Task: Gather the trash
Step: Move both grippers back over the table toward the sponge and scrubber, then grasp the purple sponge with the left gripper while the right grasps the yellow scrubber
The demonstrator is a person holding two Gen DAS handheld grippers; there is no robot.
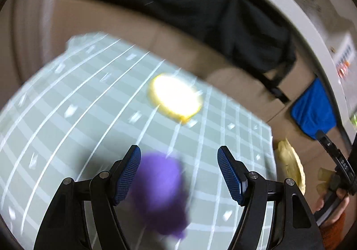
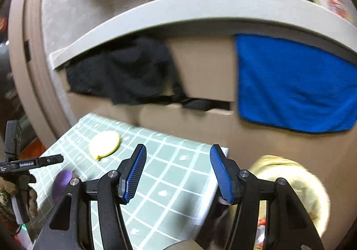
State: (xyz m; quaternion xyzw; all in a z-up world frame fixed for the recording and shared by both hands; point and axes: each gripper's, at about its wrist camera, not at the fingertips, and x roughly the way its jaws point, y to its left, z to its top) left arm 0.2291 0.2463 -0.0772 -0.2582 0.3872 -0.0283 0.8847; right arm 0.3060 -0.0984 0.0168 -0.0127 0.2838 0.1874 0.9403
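A purple crumpled piece of trash (image 1: pixel 159 196) lies on the green grid mat (image 1: pixel 67 138), blurred, between and just below my open left gripper (image 1: pixel 179 172), nearer its left finger. A round yellow lid-like disc (image 1: pixel 176 97) lies farther back on the mat. In the right wrist view the purple piece (image 2: pixel 62 183) and the yellow disc (image 2: pixel 104 144) show at the left on the mat (image 2: pixel 174 174). My right gripper (image 2: pixel 178 172) is open and empty above the mat's right edge. A pale round bin with a bag (image 2: pixel 296 185) stands right of the mat.
Cardboard boxes (image 2: pixel 200 67) stand behind the mat, one holding black cloth (image 2: pixel 125 71), with a blue towel (image 2: pixel 294 85) draped over them under a white curved edge (image 2: pixel 200 7). The left gripper (image 2: pixel 26 164) and gloved hand show at the right view's left edge.
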